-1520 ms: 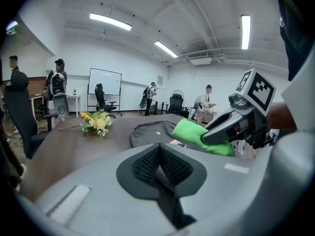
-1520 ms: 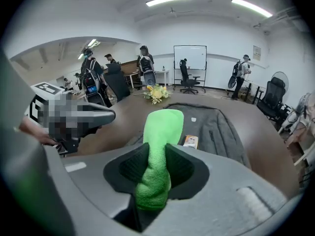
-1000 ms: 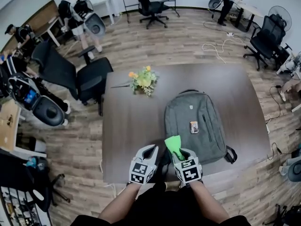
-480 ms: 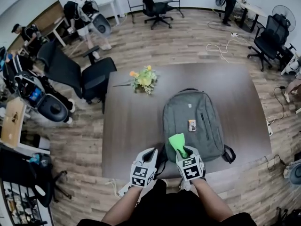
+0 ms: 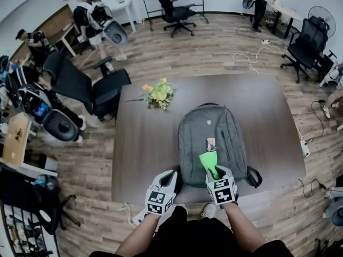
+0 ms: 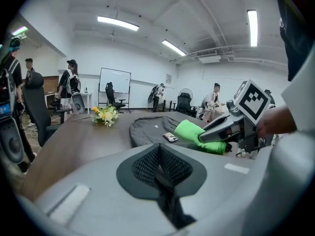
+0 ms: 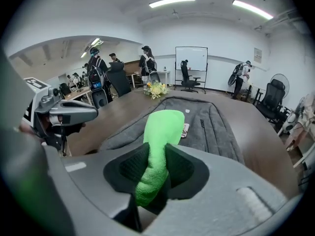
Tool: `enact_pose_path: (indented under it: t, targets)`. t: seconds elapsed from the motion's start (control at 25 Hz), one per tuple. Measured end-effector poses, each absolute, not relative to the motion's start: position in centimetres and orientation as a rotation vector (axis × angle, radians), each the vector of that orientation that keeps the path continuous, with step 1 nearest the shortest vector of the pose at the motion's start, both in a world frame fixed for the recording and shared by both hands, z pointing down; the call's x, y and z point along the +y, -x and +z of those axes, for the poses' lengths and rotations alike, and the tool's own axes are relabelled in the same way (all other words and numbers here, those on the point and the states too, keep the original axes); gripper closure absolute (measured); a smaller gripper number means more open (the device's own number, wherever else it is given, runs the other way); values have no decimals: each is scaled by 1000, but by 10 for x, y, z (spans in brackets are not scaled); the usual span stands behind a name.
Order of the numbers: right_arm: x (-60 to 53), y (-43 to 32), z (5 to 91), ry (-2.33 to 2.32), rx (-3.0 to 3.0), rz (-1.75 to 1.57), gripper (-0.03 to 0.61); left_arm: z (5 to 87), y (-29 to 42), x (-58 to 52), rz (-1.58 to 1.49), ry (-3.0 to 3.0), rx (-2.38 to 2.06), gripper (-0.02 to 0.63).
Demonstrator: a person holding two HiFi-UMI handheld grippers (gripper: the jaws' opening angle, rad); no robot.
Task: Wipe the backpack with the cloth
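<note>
Right gripper view: right claw (image 7: 156, 168) pinching cloth (image 7: 165, 127); left gripper view: left claw (image 6: 158, 162) pressed together.

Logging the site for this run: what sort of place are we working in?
Probably an open office or lab: rolling office chairs on a wood floor, a whiteboard, and a large dark table holding the backpack.

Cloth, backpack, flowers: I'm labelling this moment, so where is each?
cloth (image 5: 208, 161), head view, on its free green end.
backpack (image 5: 206, 127), head view, on its upper grey panel.
flowers (image 5: 156, 95), head view, on the middle of the bunch.
</note>
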State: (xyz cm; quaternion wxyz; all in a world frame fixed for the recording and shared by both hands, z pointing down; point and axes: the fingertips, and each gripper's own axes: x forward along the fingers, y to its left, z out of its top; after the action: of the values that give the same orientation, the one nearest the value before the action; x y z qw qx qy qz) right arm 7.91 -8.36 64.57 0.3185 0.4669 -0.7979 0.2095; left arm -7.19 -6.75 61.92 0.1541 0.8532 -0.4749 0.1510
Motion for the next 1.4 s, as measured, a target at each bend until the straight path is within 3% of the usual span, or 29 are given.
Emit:
enact_pose_path:
  t: [0.92, 1.4]
  targets:
    - [-86, -223, 646, -1438, -1969, 521, 472, 607, -3, -68, 391, -2525, -1294, 595]
    - [-105, -195, 599, -1463, -2210, 479, 472, 575, -3, -76, 337, -2553, -1362, 597]
